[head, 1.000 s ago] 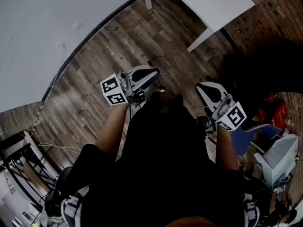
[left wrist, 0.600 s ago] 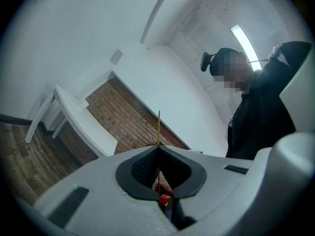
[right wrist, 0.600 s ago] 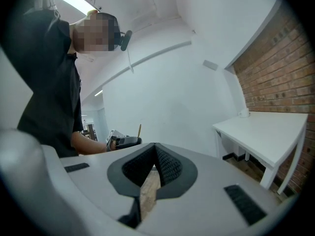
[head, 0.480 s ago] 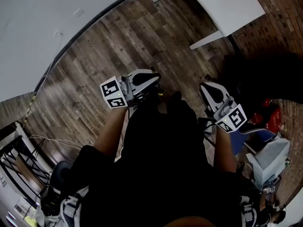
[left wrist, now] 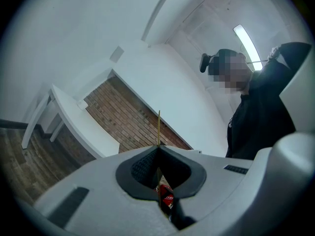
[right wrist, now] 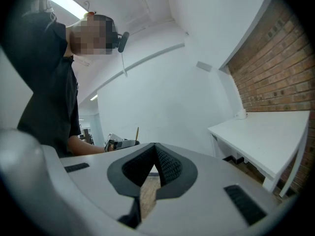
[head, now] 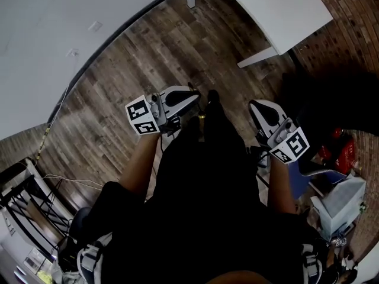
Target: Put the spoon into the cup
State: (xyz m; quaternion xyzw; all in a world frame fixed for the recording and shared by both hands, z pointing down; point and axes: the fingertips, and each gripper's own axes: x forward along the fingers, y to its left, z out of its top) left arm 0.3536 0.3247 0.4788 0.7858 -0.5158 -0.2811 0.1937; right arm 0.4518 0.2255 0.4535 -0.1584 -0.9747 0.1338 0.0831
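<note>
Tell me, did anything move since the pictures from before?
Hardly anything. A dark shape, likely the person's foot, now pokes further forward between the grippers, and the white table has slid a little in the head view. Nothing was grabbed or let go. The left gripper stays shut on a thin golden thing, probably the spoon, and the right gripper stays shut and empty, both close to the body.

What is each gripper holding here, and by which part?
The left gripper is shut on a thin gold spoon, seen edge-on, clamped partway along; which end juts out cannot be told. The right gripper is shut, empty.
</note>
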